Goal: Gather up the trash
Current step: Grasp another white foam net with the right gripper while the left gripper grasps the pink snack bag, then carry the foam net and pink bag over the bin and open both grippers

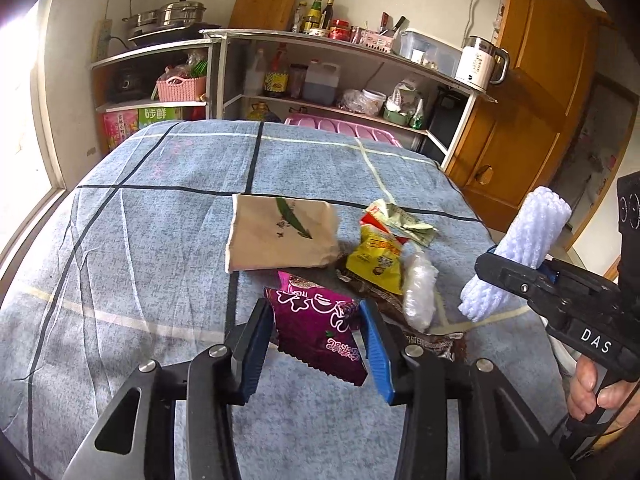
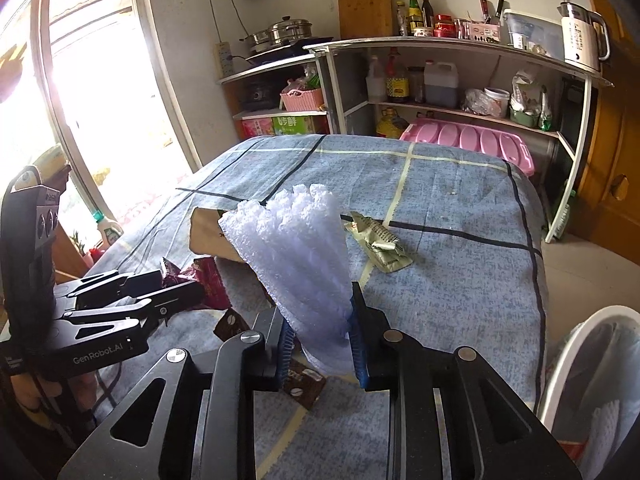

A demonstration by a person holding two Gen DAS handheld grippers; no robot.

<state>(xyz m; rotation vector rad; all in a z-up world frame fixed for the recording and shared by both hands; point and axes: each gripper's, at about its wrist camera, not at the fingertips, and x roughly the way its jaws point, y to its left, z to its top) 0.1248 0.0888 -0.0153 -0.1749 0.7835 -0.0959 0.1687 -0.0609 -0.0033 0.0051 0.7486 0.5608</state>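
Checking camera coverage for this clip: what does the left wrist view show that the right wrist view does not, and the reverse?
Left wrist only: the yellow wrapper and clear plastic bag.

Right wrist only: the white bin at the table's right edge.

Both: the left gripper shut on the purple snack packet, the right gripper shut on the white foam net, the beige bag, the green wrapper.

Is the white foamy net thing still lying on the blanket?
No, the white foam net is pinched in the right gripper and lifted off the blanket.
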